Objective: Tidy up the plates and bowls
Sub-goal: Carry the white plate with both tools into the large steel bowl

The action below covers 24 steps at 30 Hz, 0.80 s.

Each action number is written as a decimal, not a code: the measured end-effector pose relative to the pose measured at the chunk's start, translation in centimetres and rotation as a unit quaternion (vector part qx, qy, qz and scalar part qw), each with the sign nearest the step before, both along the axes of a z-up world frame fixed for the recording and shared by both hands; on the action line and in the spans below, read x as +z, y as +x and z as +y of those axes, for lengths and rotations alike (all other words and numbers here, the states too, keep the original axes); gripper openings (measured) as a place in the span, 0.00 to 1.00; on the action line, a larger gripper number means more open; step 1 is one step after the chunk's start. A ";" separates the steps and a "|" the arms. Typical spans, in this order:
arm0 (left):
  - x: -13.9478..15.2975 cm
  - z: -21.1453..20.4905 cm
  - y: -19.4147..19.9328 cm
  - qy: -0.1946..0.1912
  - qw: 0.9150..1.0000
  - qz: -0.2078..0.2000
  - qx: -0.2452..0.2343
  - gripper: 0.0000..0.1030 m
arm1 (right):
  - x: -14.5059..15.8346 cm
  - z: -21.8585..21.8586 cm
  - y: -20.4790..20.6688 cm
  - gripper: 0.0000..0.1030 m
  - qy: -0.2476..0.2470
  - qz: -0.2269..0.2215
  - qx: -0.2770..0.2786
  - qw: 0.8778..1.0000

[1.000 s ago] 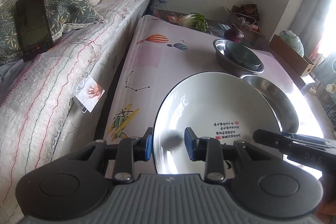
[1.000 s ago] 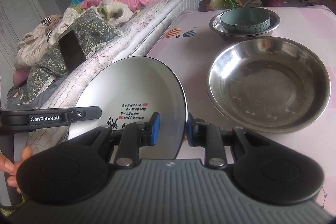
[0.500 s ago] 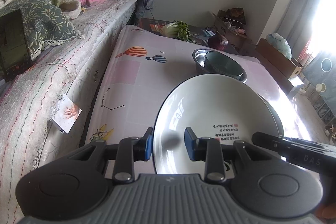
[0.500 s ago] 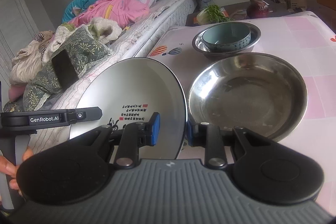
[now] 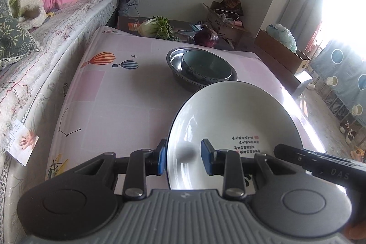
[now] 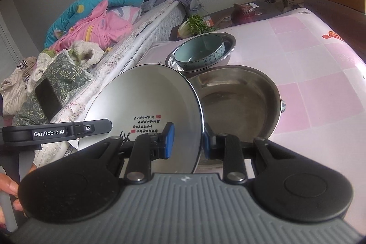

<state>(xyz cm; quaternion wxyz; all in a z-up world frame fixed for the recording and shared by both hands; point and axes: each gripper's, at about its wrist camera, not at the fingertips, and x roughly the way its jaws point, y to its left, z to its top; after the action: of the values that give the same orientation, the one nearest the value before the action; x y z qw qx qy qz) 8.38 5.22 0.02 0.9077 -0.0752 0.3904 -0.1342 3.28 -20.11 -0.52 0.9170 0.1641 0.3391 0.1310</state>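
A white plate [image 5: 233,120] with a dark rim and black writing hangs tilted above the table, held from two sides. My left gripper [image 5: 184,160] is shut on its left rim. My right gripper [image 6: 188,142] is shut on the right rim of the same plate [image 6: 146,97]. Beside and partly under the plate's right edge sits a large steel bowl [image 6: 240,102]; the left wrist view does not show it. Farther back, a teal bowl [image 5: 205,65] [image 6: 201,52] rests inside a smaller steel bowl [image 5: 176,61] [image 6: 230,42].
The table [image 5: 114,95] wears a pink patterned cloth. A bed [image 5: 45,42] piled with bedding runs along its left side, with a phone [image 6: 47,97] on a pillow. Behind the table lie a cabbage [image 5: 155,28], a purple vegetable [image 5: 207,38] and cardboard boxes [image 5: 281,52].
Both grippers have carried the plate across the table toward the bowls. Its right edge now overlaps the large steel bowl, which has dropped out of the left wrist view.
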 end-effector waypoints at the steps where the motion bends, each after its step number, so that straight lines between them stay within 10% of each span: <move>1: -0.1 -0.4 0.3 0.000 1.000 0.002 -0.004 0.31 | -0.1 -0.5 0.0 0.25 0.000 0.001 -0.005 1.000; 24: -2.8 -4.7 5.1 0.003 0.999 0.034 -0.031 0.31 | -2.1 -4.5 2.7 0.25 0.000 0.029 -0.043 0.999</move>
<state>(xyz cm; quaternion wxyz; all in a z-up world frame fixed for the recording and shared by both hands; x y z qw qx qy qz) 13.53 0.48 -2.76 0.8895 -0.0650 0.4236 -0.1587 5.99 -24.59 -2.65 0.9115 0.1821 0.3583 0.0871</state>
